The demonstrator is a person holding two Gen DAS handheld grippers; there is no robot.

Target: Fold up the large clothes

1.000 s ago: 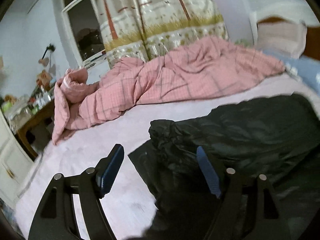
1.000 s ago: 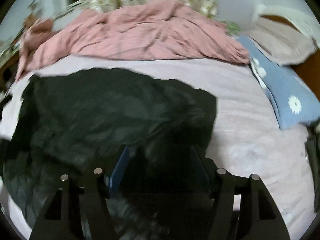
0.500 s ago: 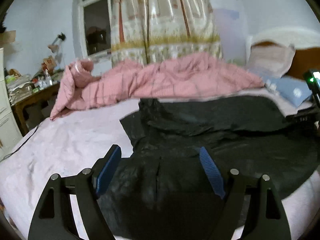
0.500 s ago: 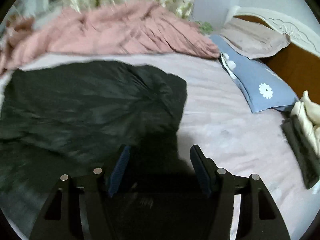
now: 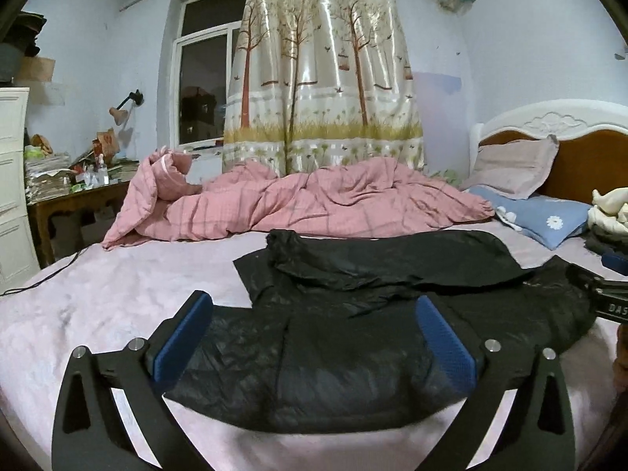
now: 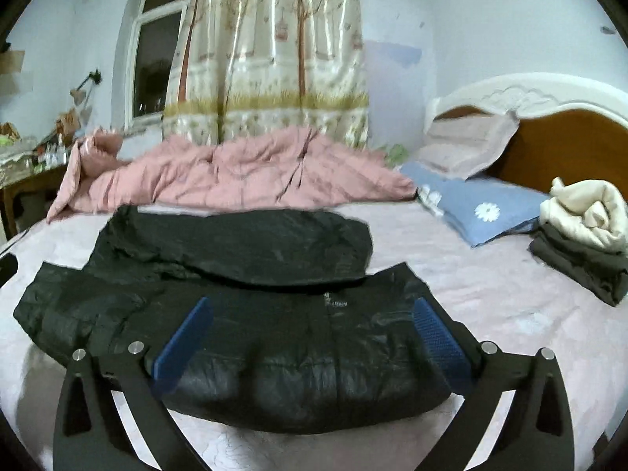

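A large black puffer jacket (image 5: 353,314) lies spread on the pink bed sheet, its far part folded over in a band; it also shows in the right wrist view (image 6: 255,286). My left gripper (image 5: 314,333) is open and empty, low over the jacket's near left part. My right gripper (image 6: 314,337) is open and empty, low over the jacket's near right part. The right gripper's body (image 5: 604,294) shows at the right edge of the left wrist view.
A rumpled pink quilt (image 5: 314,204) lies along the far side of the bed. A blue pillow (image 6: 479,208) and beige pillow (image 6: 467,145) sit by the headboard (image 6: 569,145). Folded clothes (image 6: 585,235) are stacked at the right. A cluttered desk (image 5: 74,196) stands left.
Both grippers have drawn back and lowered from above the jacket to its near edge, the views levelling out. Both stay open and empty. The jacket lies still.
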